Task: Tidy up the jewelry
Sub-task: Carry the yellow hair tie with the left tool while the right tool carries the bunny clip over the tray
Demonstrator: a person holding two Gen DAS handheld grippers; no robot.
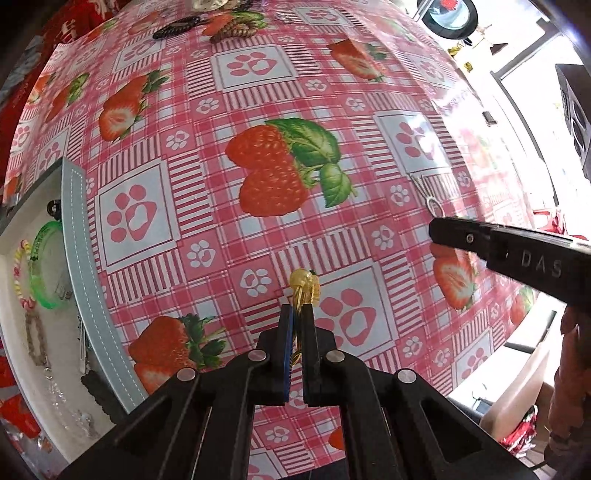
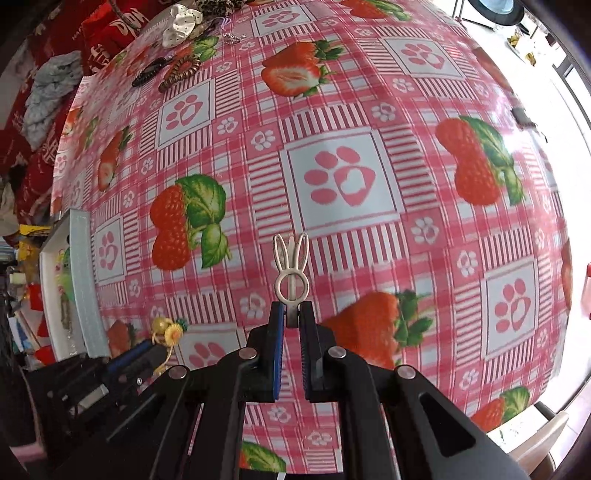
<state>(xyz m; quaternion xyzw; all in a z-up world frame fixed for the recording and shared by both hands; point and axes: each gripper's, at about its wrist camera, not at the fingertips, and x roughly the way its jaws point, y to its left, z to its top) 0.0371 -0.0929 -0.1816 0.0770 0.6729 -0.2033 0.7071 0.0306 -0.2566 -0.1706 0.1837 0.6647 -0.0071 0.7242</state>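
My left gripper (image 1: 297, 308) is shut on a yellow hair ornament (image 1: 304, 286), whose beads stick out past the fingertips above the strawberry tablecloth (image 1: 258, 92). In the right wrist view that same yellow ornament (image 2: 168, 330) shows at the lower left in the left gripper (image 2: 155, 347). My right gripper (image 2: 291, 306) is shut on a white rabbit-ear hair clip (image 2: 291, 266) that points away from me. The right gripper (image 1: 436, 230) reaches in from the right in the left wrist view, with the clip (image 1: 430, 197) at its tip. An open jewelry box (image 1: 79, 258) sits at the left.
Inside the box lie a green bangle (image 1: 46, 266), a pastel bead bracelet (image 1: 20, 275) and a chain (image 1: 37, 339). At the far end of the table lie a black hair clip (image 2: 147, 72), a brown coil tie (image 2: 181, 72) and a white bow (image 2: 183, 24). Red cloth is piled at the far left.
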